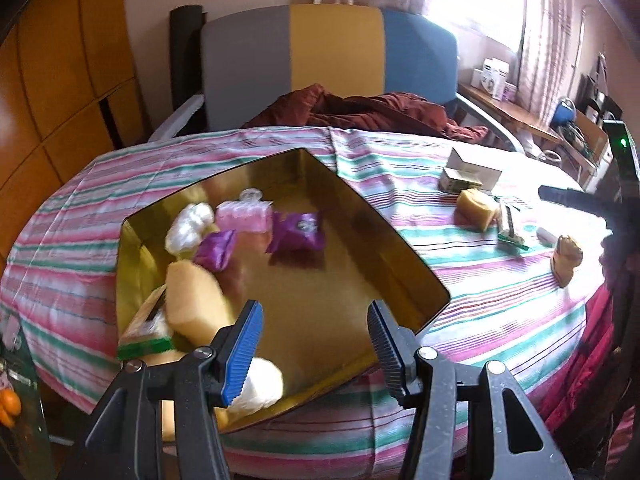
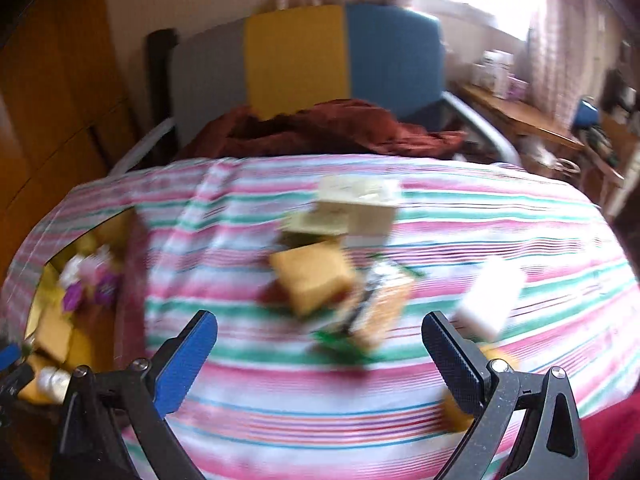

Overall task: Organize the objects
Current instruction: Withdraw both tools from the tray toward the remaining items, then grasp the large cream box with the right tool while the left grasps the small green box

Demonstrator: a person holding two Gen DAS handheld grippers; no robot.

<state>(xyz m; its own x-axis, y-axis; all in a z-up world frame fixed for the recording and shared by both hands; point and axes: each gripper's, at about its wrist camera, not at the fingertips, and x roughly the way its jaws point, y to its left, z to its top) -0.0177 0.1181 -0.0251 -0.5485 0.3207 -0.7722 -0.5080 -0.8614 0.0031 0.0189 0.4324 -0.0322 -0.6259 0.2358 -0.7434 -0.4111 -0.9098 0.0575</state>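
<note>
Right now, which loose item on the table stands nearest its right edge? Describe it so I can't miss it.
Start at the striped tablecloth, right of the gold tray. Past the tan sponge block and the flat green packet, the small tan figurine stands alone. Only it stands upright.

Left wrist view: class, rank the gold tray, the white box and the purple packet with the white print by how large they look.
1. gold tray
2. white box
3. purple packet
The box sits farther away, so ranks two and three are unsure.
</note>
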